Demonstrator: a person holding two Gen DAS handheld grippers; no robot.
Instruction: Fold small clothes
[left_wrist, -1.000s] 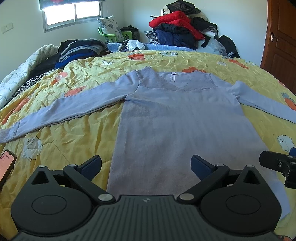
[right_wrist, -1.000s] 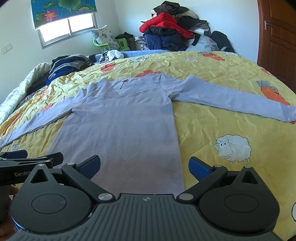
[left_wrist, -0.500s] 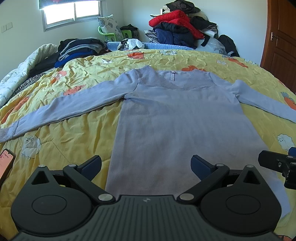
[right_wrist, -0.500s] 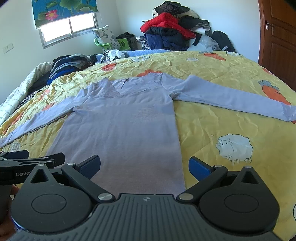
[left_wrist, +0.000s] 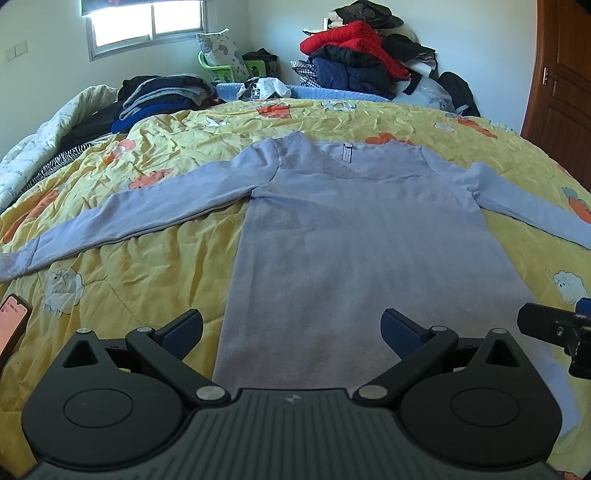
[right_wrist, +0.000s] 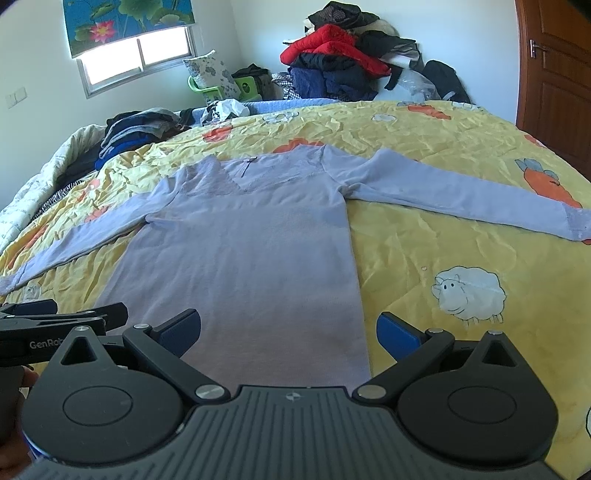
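A lilac long-sleeved top (left_wrist: 354, 236) lies flat on the yellow bedspread (left_wrist: 147, 280), neck away from me, both sleeves spread out sideways. It also shows in the right wrist view (right_wrist: 251, 243). My left gripper (left_wrist: 291, 328) is open and empty, just above the hem's left part. My right gripper (right_wrist: 288, 328) is open and empty, above the hem's right corner. Each gripper shows at the edge of the other's view.
A phone (left_wrist: 11, 325) lies on the bedspread at the left edge. Folded dark clothes (left_wrist: 159, 96) are stacked at the far left. A heap of red and dark jackets (left_wrist: 362, 59) rises at the bed's far end. A wooden door (left_wrist: 561, 96) stands at right.
Both grippers have edged slightly back and up over the hem; the top has not moved.
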